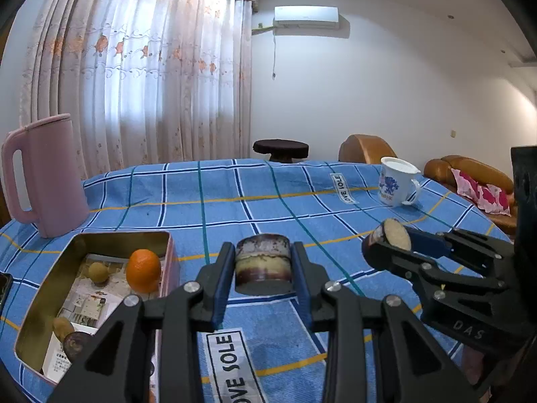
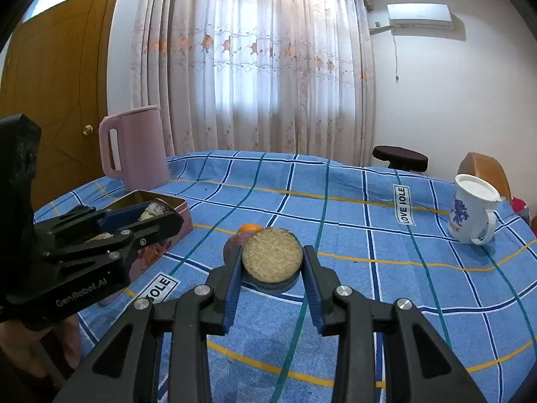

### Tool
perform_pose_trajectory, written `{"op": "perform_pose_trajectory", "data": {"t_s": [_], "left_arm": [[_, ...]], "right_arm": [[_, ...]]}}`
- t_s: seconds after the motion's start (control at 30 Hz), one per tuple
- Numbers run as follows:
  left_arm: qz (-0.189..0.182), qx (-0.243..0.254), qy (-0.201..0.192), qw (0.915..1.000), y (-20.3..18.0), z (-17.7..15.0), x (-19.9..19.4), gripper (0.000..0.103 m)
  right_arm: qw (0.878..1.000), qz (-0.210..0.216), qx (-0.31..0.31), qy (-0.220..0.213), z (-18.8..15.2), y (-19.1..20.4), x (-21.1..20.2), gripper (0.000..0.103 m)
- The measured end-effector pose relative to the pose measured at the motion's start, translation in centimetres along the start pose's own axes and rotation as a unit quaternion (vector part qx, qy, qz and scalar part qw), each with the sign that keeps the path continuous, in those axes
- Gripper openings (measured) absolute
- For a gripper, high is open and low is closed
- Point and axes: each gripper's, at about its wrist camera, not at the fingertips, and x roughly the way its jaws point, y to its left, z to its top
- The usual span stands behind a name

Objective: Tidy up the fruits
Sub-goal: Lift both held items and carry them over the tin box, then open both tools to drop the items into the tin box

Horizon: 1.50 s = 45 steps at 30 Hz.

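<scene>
My left gripper (image 1: 263,252) is shut on a short sugarcane piece (image 1: 262,268) with purple skin and pale flesh, held just above the blue checked tablecloth (image 1: 235,211). Left of it stands an open tin box (image 1: 117,234) holding an orange (image 1: 143,270), a small tan round fruit (image 1: 98,271) and a dark cane piece (image 1: 75,342). My right gripper (image 2: 272,255) is shut on a second sugarcane piece (image 2: 272,255), its pale cut face toward the camera. In the left wrist view the right gripper (image 1: 386,245) sits to the right. An orange fruit (image 2: 250,227) peeks out behind the held piece.
A pink jug (image 1: 50,174) stands at the table's far left, behind the tin. A white mug (image 1: 396,181) with a blue print stands at the far right. Beyond the table are a dark stool (image 1: 280,147), a brown sofa (image 1: 470,168) and curtains.
</scene>
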Motion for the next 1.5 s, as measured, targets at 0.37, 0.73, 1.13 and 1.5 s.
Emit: {"op": "perform_pose_trajectory", "data": {"t_s": [0.37, 0.73, 1.13, 1.5], "left_arm": [[0.015, -0.015, 0.006, 0.9998, 2.2, 0.0, -1.1, 0.035], [0.051, -0.033, 0.014, 0.9981, 6.1, 0.1, -2.5, 0.035], [0.088, -0.061, 0.024, 0.994, 11.2, 0.1, -3.6, 0.035], [0.109, -0.089, 0.052, 0.9887, 15.6, -1.2, -3.5, 0.035]], "right_arm": [[1.0, 0.023, -0.011, 0.012, 0.5, 2.1, 1.1, 0.036], [0.997, 0.074, -0.029, 0.012, 2.5, 6.2, 2.5, 0.036], [0.99, 0.127, -0.059, 0.014, 4.2, 11.5, 4.3, 0.036], [0.981, 0.168, -0.083, 0.051, 3.0, 15.7, 6.7, 0.036]]}}
